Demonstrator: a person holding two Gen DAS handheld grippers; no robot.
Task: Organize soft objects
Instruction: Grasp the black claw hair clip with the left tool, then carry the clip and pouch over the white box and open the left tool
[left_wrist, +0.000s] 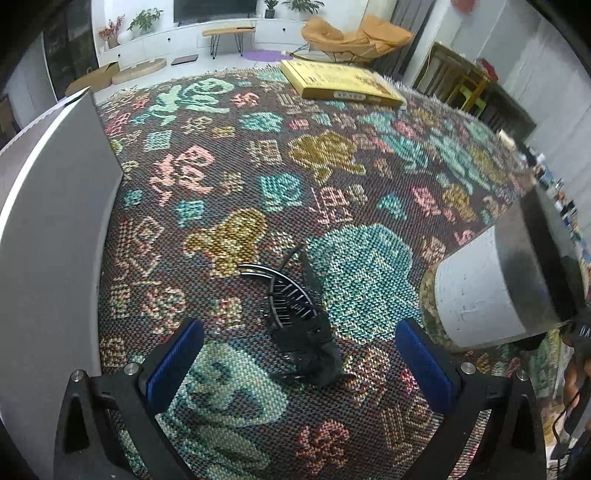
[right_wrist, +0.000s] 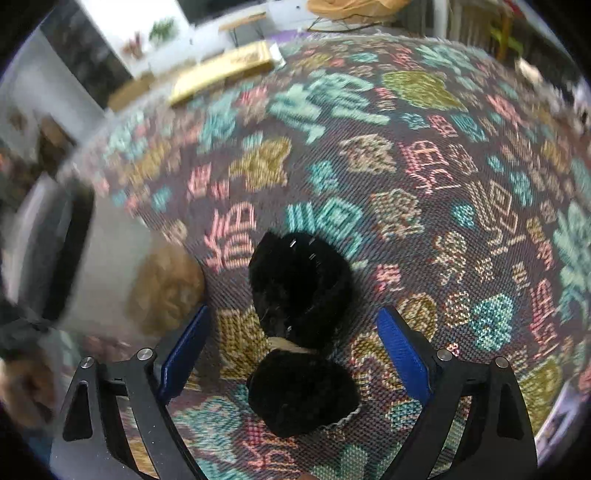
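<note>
Both grippers, left and right, angle steeply down, fingers spread, over black fluffy hair clip lying lengthwise bottom-to-centre on patterned woven rug.

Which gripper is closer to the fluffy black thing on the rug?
Right. The right gripper hangs open over the fluffy black thing, fingers either side, not touching. The left gripper is open above a black hair clip.

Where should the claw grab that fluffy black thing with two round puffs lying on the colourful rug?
Probably at the narrow pale waist between the two lobes of the fluffy black thing, coming straight down from above. It lies flat on the patterned woven rug, and the open right gripper already straddles it, blue pads either side.
</note>
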